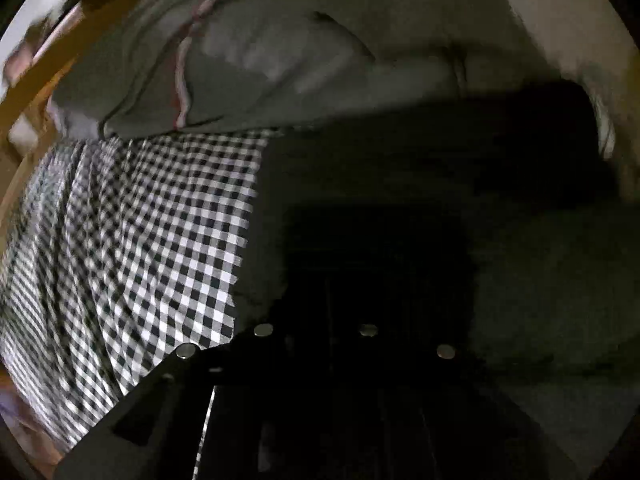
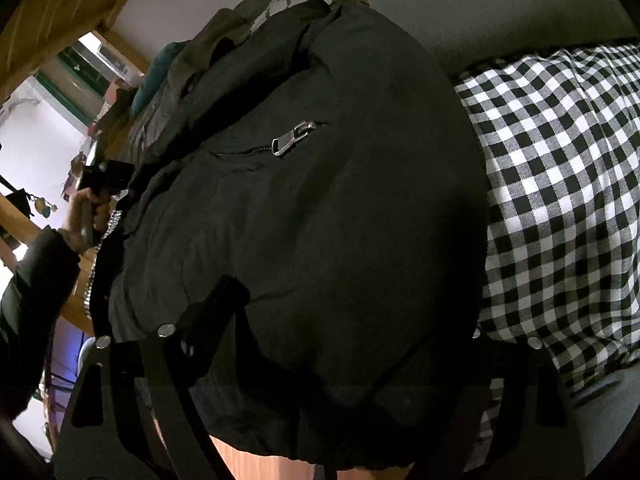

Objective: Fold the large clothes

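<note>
A puffy black jacket [image 2: 320, 200] with a silver pocket zipper pull [image 2: 292, 138] lies on a bed. Its hem bulges between the wide-set jaws of my right gripper [image 2: 360, 312]. The left finger [image 2: 226, 290] dents the padding and the other is mostly buried in it. At far left a hand [image 2: 82, 220] holds my left gripper [image 2: 104, 178] at the jacket's zip-toothed front edge. In the left wrist view the left gripper [image 1: 372, 248] is lost in shadow, jaws close together on dark jacket cloth [image 1: 520, 260].
A black-and-white checked sheet [image 2: 560, 180] [image 1: 152, 240] covers the bed beside the jacket. A grey pillow [image 2: 500, 12] and a grey cover [image 1: 300, 60] lie beyond it. Other clothes [image 2: 192, 52] are piled at the jacket's far end. A wooden bed frame [image 2: 60, 8] runs along the left.
</note>
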